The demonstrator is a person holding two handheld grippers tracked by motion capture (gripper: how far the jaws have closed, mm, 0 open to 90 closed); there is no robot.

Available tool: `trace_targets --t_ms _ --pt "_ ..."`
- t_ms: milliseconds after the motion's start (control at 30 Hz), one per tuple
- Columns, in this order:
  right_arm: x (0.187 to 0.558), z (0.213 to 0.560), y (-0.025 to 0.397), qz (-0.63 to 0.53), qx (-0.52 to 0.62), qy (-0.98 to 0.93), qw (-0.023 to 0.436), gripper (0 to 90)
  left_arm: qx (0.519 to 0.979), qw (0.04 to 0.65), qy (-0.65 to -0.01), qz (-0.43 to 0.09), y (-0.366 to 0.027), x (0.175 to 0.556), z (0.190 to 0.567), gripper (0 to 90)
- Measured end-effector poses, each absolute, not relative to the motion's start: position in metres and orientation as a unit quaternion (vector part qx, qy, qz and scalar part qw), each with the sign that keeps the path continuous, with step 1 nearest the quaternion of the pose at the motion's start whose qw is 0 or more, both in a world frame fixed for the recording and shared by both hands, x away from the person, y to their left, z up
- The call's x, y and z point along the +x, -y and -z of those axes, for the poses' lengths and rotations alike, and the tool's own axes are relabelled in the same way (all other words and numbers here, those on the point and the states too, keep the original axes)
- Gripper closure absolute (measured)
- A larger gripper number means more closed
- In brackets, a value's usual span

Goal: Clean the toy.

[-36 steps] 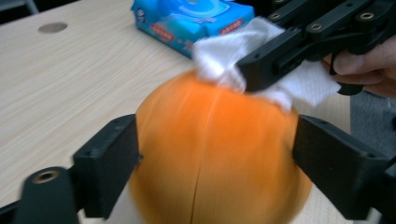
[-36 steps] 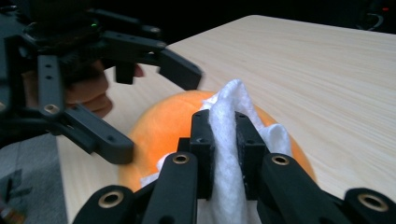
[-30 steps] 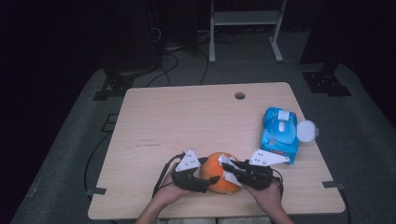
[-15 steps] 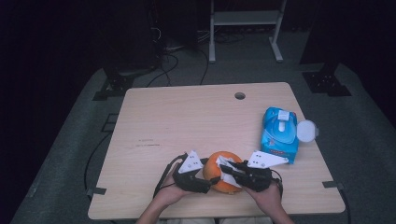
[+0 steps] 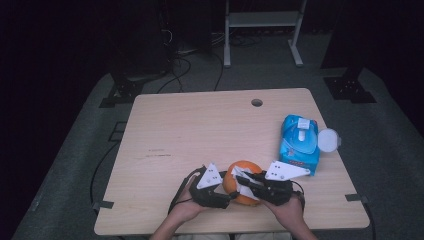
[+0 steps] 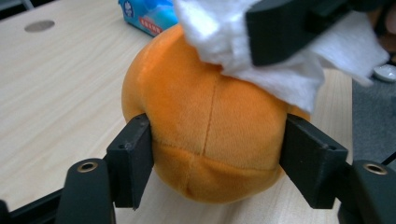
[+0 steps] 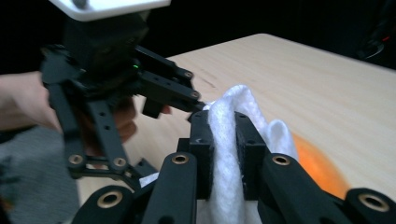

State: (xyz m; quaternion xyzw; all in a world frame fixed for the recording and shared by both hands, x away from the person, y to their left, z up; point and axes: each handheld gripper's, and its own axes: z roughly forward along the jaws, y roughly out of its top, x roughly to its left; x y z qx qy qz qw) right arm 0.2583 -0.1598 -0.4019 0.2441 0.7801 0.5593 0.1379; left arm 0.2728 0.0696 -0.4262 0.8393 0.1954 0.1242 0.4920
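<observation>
— From the high view, where is everything?

— The orange plush ball (image 5: 243,181) sits near the front edge of the wooden worktop (image 5: 200,135), between the two hands. The left tongs (image 5: 223,196) come at it from the left, the right tongs (image 5: 245,181) lie over its top with a white wipe (image 5: 246,186). A blue wipes pack (image 5: 299,142) lies to the right, a white lid (image 5: 328,140) touching its far side.

— And the left gripper view?

— The left tongs (image 6: 215,163) grip the plush ball (image 6: 205,126), one jaw pressed into each flank; the ball rests on the worktop (image 6: 60,88). The white wipe (image 6: 285,60) is draped on the ball's top, a black jaw of the other tongs lying on it. The blue pack (image 6: 149,14) is behind.

— The right gripper view?

— The right tongs (image 7: 223,135) are clamped on the white wipe (image 7: 229,154), which bulges up between the jaws. Orange of the ball (image 7: 313,165) shows blurred just beyond. The left tongs (image 7: 175,105) stand opposite, held in a hand (image 7: 23,105).
</observation>
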Motion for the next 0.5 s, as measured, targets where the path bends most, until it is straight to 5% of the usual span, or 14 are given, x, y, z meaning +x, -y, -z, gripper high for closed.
trace_targets --t_ms 267,500 --pt "0.262 0.402 0.174 -0.555 0.282 -0.768 0.152 79.9 0.824 0.509 -0.224 -0.109 -0.065 0.275 0.422 21.0" --pt "0.256 0.398 0.156 -0.55 0.243 -0.785 0.15 80.2 0.828 0.503 -0.2 -0.143 -0.062 0.269 0.422 29.5"
